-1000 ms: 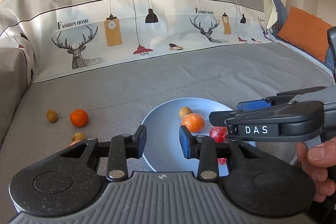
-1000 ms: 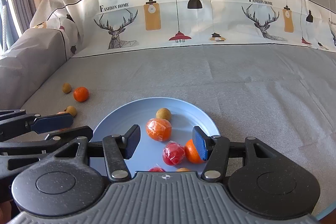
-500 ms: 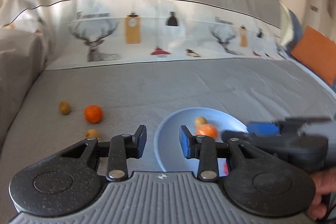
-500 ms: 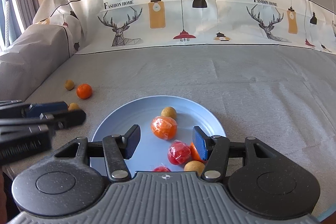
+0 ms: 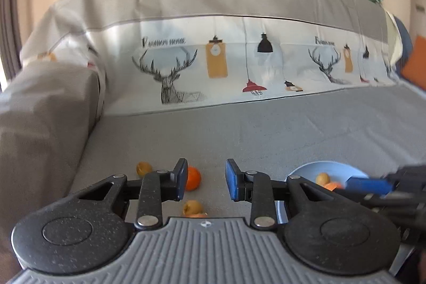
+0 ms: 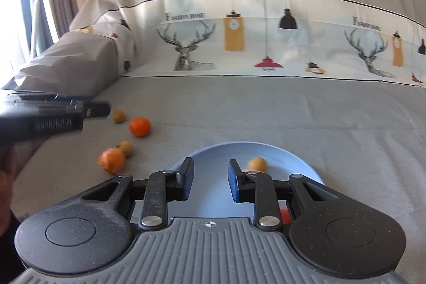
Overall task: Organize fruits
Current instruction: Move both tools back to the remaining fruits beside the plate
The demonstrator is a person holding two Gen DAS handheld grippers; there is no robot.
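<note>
Well, the left gripper (image 5: pixel 205 181) hangs with its jaws apart and nothing between them, above loose fruit on the grey sofa seat (image 6: pixel 266 108). An orange (image 5: pixel 193 178) shows just past its left finger, with a small yellow-brown fruit (image 5: pixel 144 168) nearer the seat's left edge and another (image 5: pixel 192 207) closer in. The right gripper (image 6: pixel 209 178) is likewise spread and empty, over the near rim of the blue plate (image 6: pixel 213 153), which holds a small yellow fruit (image 6: pixel 257 164).

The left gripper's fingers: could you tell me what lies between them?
In the left wrist view, only bare grey sofa cover shows between the fingers; the orange sits beside the left one.
</note>
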